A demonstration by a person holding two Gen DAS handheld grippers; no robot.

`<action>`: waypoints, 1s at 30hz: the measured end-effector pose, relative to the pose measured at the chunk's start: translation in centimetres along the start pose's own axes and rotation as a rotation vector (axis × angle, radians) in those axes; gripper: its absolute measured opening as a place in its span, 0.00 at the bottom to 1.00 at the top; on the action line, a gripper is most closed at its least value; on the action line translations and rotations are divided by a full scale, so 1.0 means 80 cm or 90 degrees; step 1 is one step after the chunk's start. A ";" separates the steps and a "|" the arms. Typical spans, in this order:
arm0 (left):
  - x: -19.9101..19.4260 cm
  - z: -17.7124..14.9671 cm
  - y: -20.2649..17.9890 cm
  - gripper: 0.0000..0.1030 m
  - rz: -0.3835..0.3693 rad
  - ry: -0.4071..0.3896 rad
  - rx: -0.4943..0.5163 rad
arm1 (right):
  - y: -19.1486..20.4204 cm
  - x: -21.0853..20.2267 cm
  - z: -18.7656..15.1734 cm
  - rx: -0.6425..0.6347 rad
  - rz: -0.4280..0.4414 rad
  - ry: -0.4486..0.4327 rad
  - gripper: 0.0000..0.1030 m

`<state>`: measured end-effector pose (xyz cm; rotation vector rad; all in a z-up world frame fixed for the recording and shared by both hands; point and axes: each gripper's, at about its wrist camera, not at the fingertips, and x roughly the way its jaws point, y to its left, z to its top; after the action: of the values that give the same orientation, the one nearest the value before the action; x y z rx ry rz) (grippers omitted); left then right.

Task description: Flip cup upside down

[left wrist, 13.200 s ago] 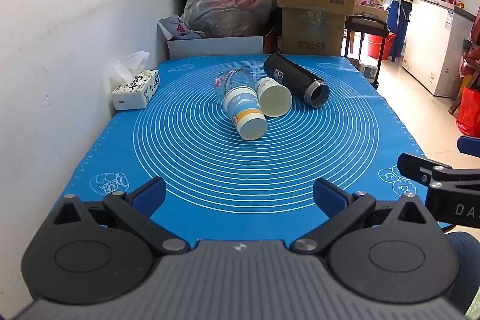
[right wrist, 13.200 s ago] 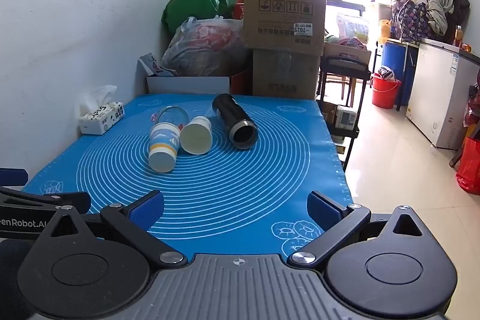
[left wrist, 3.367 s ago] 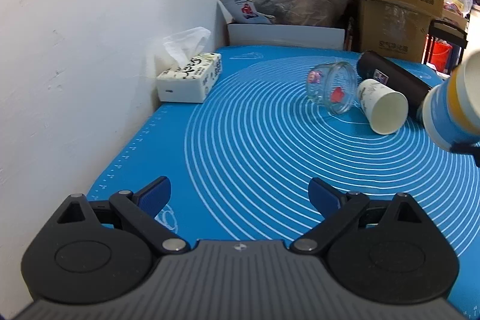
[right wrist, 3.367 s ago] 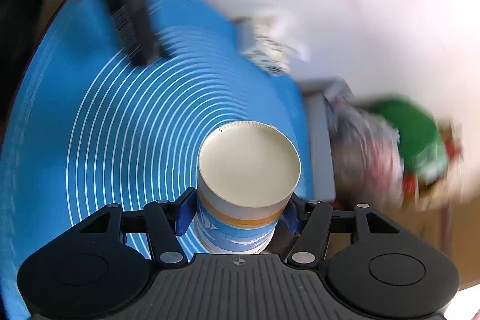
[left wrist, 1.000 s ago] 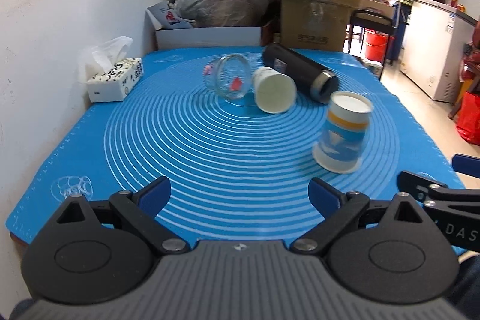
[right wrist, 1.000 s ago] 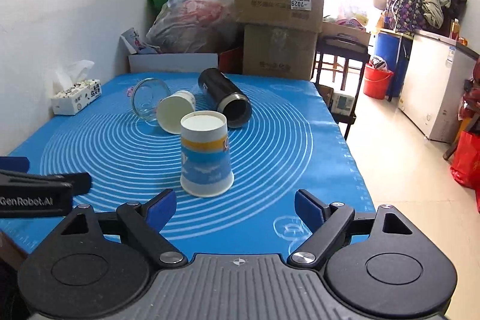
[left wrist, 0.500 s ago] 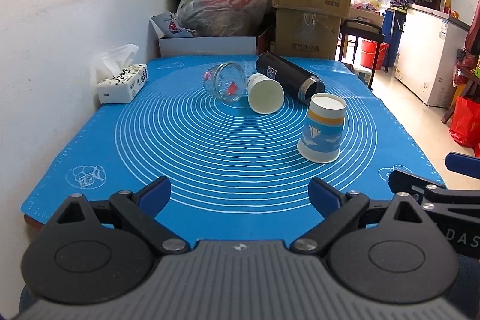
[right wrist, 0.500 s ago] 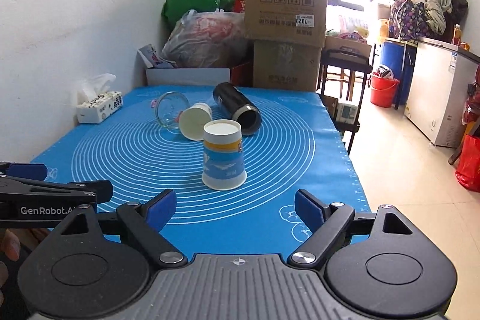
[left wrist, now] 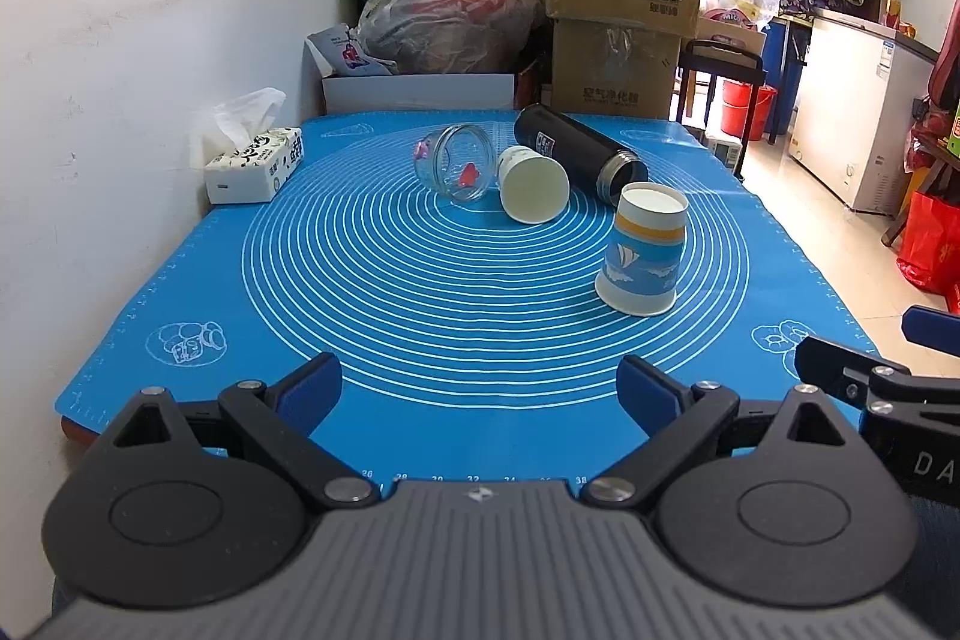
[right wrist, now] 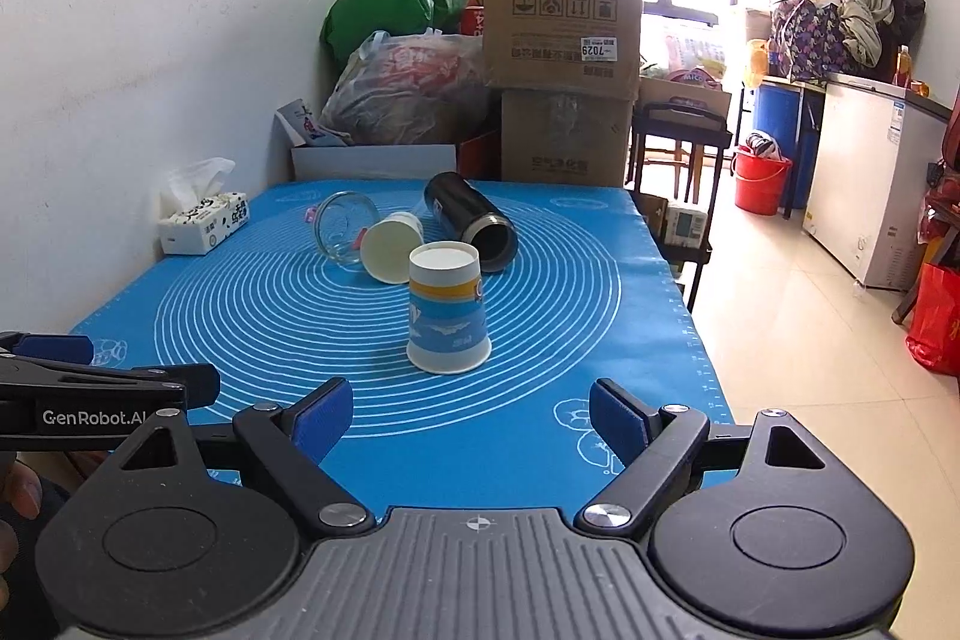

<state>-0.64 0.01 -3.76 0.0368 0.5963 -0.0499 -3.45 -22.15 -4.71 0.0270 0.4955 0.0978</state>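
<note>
A blue and white paper cup with an orange band (left wrist: 643, 250) stands upside down on the blue mat (left wrist: 420, 292), rim down. It also shows in the right wrist view (right wrist: 447, 316). My left gripper (left wrist: 479, 388) is open and empty near the table's front edge, well short of the cup. My right gripper (right wrist: 471, 421) is open and empty, just in front of the cup and apart from it.
A glass jar (left wrist: 459, 163), a white paper cup (left wrist: 533, 184) and a black flask (left wrist: 579, 154) lie on their sides at the back of the mat. A tissue box (left wrist: 255, 163) sits at the left by the wall. Boxes and bags stand behind the table.
Both grippers have drawn back a little toward the table's front edge. The upside-down cup has stayed in place.
</note>
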 end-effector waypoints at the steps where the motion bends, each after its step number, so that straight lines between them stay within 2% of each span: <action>1: 0.000 0.000 0.000 0.94 0.001 0.000 0.000 | -0.001 0.000 0.000 0.002 0.000 0.000 0.84; 30: -0.001 -0.003 0.005 0.94 0.009 0.004 0.000 | 0.003 0.000 -0.005 0.004 0.007 0.010 0.84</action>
<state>-0.81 0.46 -3.89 0.0419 0.6020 -0.0362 -3.66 -21.93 -5.04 0.0350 0.5109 0.1067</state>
